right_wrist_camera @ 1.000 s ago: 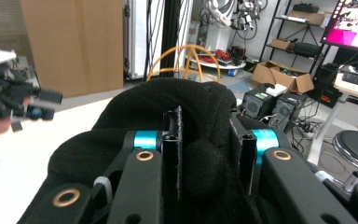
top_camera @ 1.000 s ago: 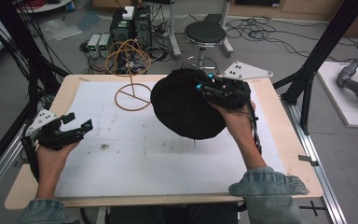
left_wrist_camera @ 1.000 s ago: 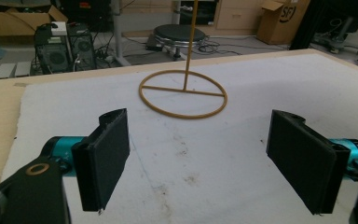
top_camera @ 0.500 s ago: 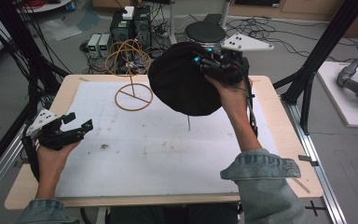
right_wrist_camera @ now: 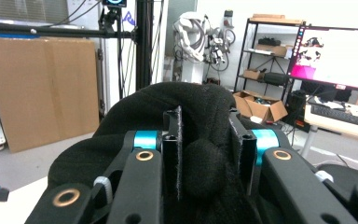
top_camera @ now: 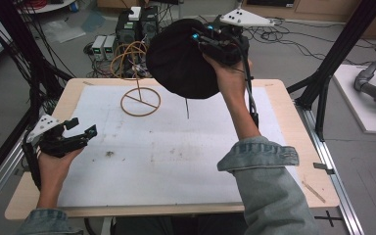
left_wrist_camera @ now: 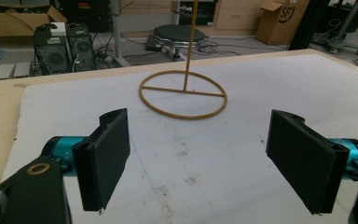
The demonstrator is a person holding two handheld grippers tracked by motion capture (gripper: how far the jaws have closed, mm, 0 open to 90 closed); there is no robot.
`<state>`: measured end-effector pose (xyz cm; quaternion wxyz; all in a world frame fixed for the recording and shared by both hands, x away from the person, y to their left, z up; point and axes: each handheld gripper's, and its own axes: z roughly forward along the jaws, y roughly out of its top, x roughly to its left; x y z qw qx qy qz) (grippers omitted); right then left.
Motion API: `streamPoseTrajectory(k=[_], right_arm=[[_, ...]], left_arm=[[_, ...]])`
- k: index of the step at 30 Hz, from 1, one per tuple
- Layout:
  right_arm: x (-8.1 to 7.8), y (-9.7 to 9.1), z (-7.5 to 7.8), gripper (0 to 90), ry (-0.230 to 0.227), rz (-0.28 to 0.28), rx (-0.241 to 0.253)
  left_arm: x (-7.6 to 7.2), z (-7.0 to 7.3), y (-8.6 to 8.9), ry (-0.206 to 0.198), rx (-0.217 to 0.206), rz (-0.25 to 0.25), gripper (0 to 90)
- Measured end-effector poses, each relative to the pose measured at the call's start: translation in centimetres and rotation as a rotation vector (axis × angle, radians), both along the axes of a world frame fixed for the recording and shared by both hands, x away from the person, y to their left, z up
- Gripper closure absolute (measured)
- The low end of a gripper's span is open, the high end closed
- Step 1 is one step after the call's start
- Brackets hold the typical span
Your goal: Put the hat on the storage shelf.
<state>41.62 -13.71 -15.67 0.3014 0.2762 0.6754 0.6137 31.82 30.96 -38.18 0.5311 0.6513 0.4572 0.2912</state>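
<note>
Fingers of the left gripper [top_camera: 81, 133] are standing wide apart over the table [top_camera: 274, 98], gripping nothing, with the wire stand [top_camera: 140, 100] lying well ahead of them. Right gripper [top_camera: 210, 40] is pinching a fold of the black hat [top_camera: 181, 61] between its fingers, up in the air.

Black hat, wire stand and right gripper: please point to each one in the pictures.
black hat [top_camera: 178, 61], high view, on the crown's dark fabric.
wire stand [left_wrist_camera: 182, 94], left gripper view, on the ring base's crossbar.
right gripper [right_wrist_camera: 205, 154], right gripper view, between its fingertips.
</note>
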Motion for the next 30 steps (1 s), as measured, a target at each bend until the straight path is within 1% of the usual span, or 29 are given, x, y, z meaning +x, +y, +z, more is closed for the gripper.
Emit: streamPoseTrajectory(k=[3,5,6,8,10,15,16,17,19,23,25,27,30], right_arm=[[0.4,0.5,0.2,72.6,0.0,0.001,0.009],[0.9,1.3,0.5,72.6,-0.01,-0.007,0.007],[0.9,1.3,0.5,72.6,-0.01,-0.007,0.007],[1.3,2.1,0.9,72.6,-0.016,-0.012,0.014],[1.4,2.3,1.0,72.6,-0.02,-0.014,0.016],[2.3,3.6,1.5,72.6,-0.028,-0.01,0.028],[2.3,3.6,1.5,72.6,-0.028,-0.01,0.028],[2.6,4.2,1.5,72.6,-0.029,-0.009,0.032],[2.7,4.4,1.5,72.6,-0.032,-0.009,0.033],[3.5,5.8,1.5,72.5,-0.025,-0.006,0.038],[3.7,6.1,1.5,72.6,-0.025,-0.004,0.037],[4.1,6.9,1.5,72.5,-0.022,0.002,0.029],[4.5,7.4,1.4,72.5,-0.019,0.005,0.023]], left_arm=[[0.0,0.0,0.0,-0.001,-0.001,-0.002,21.9],[0.0,0.1,0.1,-0.003,0.002,-0.002,21.9],[-0.1,0.1,0.1,-0.004,-0.003,-0.001,21.9],[0.0,0.1,0.1,-0.002,-0.005,-0.001,21.9],[0.0,0.0,0.1,-0.001,-0.004,-0.005,21.9],[0.0,0.0,0.2,0.0,-0.009,-0.003,21.9],[-0.1,0.0,0.2,-0.002,-0.009,-0.002,21.9],[-0.1,0.0,0.2,-0.003,-0.014,-0.001,21.9],[-0.1,0.1,0.3,-0.002,-0.013,0.0,21.9],[0.0,0.0,0.2,-0.003,-0.019,-0.003,21.9],[-0.1,0.1,0.2,-0.005,-0.019,-0.007,21.9],[-0.1,0.1,0.3,-0.003,-0.013,-0.007,21.9],[-0.1,0.1,0.5,-0.002,-0.018,-0.003,21.9]])
